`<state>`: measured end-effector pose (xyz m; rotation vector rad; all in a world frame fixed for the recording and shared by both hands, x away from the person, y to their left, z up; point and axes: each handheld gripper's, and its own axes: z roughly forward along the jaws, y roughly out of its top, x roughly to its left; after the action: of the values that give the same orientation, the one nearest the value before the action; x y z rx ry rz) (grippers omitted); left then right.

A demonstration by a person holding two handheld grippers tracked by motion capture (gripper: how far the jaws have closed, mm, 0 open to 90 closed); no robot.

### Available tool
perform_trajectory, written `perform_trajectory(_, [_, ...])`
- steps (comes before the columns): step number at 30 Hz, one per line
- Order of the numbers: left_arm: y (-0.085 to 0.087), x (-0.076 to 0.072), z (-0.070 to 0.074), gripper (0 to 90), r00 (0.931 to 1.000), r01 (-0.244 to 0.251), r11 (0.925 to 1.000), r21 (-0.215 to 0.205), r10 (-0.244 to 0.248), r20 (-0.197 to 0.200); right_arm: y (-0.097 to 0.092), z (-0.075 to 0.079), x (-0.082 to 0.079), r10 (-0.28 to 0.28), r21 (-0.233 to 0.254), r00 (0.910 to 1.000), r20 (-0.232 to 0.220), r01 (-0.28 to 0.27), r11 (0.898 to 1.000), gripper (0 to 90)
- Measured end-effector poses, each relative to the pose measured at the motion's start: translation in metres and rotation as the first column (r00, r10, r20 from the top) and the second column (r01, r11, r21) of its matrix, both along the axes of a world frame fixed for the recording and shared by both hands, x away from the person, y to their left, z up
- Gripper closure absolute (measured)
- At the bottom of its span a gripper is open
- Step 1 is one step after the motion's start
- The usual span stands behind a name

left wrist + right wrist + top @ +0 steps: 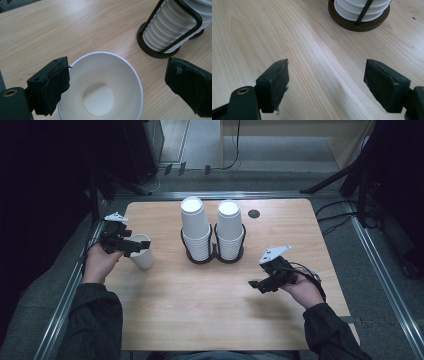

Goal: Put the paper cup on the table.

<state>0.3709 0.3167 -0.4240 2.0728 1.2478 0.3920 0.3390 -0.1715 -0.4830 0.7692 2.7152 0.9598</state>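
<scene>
Plainly, the left gripper stands wide open around a single white paper cup — in the left gripper view the cup sits mouth-up between the two black jaws. The near jaw lies against the cup's rim on one side, while the far jaw stands well clear of the rim on the other, with bare wood between them; the pads do not press on it from both sides. In the high view the cup stands on the wooden table near its left edge, tilted a little toward the stacks.

The right gripper is also spread wide and holds nothing — its own view shows only table grain between the jaws. It hovers over the right half of the table, pointing toward the middle.

Farther out, two tall stacks of white cups stand side by side in dark wire holders near the table's far middle, well apart from both grippers. A small dark round spot lies just beyond them.
</scene>
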Motion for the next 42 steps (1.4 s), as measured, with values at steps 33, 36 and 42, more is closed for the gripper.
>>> perform_trajectory(33, [-0.077, -0.031, -0.008, 6.8, 0.9821, 0.187, 0.9823, 0.009, -0.187, -0.025, 0.018, 0.004, 0.019, 0.041, 0.017, 0.9991, 0.006, -0.041, 0.999, 20.3])
perform_trajectory(36, [-0.083, -0.033, -0.012, 6.8, 0.9837, 0.178, 0.9838, 0.020, -0.178, -0.029, 0.019, 0.005, 0.020, 0.044, 0.018, 0.9990, 0.004, -0.044, 0.999, 20.3])
perform_trajectory(42, [-0.096, -0.036, -0.020, 6.8, 0.9872, 0.159, 0.9872, 0.013, -0.159, -0.012, 0.021, 0.005, 0.021, 0.048, 0.017, 0.9988, 0.006, -0.048, 0.999, 20.2])
